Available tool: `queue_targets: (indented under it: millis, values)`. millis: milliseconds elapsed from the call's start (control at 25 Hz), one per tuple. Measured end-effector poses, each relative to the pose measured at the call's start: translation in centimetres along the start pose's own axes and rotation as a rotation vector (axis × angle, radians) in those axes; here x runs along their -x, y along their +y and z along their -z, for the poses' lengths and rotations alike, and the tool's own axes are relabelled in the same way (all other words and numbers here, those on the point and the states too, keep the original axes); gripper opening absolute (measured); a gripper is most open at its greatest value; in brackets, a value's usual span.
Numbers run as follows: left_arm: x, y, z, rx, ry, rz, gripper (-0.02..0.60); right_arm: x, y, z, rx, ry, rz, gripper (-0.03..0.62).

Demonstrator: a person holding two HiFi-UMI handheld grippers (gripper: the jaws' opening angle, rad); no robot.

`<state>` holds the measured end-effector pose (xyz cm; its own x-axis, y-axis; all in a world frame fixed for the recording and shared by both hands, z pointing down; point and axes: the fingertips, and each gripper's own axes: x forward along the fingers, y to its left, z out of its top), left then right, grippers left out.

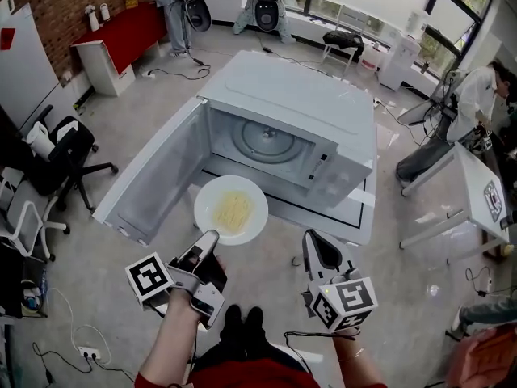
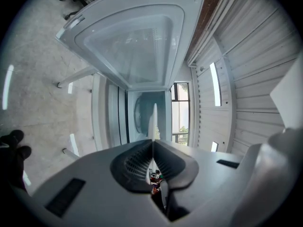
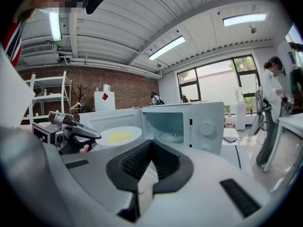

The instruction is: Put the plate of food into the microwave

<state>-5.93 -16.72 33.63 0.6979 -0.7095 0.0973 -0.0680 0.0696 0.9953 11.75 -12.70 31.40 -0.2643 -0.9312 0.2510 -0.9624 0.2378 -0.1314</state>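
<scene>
A white plate (image 1: 231, 209) of yellow noodles hangs level just in front of the open microwave (image 1: 307, 103). My left gripper (image 1: 212, 236) is shut on its near rim. In the left gripper view the plate (image 2: 154, 119) shows edge-on as a thin white line clamped between the jaws (image 2: 152, 143). The microwave door (image 1: 153, 176) swings wide to the left, and the glass turntable (image 1: 266, 140) inside is bare. To the plate's right my right gripper (image 1: 310, 237) is shut on nothing, its pads meeting (image 3: 151, 143). From there I see the plate (image 3: 117, 135) and the left gripper (image 3: 66, 129).
The microwave stands on a low white table (image 1: 355, 217). Office chairs (image 1: 69, 148) are at the left, and a red-topped counter (image 1: 121, 35) is at the back left. White tables (image 1: 477, 192) and a person in white (image 1: 477, 95) are at the right. Cables lie on the floor.
</scene>
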Motion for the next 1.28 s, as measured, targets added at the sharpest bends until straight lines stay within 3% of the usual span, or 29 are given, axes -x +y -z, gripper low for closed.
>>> queue_targets:
  millis: [480,880,1080,1280]
  values:
    - [-4.5,4.2,-0.6,0.016,0.018,0.044,0.021,-4.4,-0.7,4.2,0.018,0.044,-0.021,0.012]
    - [-8.3,8.8,-1.3,0.001,0.043,0.094,0.021,-9.0,-0.9,8.1,0.056,-0.003,-0.025,0.012]
    - [-10.8,8.6,-1.4,-0.013,0.047,0.135,0.021,-9.8,-2.0,9.1,0.08,0.008,-0.004,0.012]
    - [-13.6,7.3,-3.0,-0.084,0.052,0.147,0.021,-11.5,-2.4,9.2,0.051,0.007,0.007,0.012]
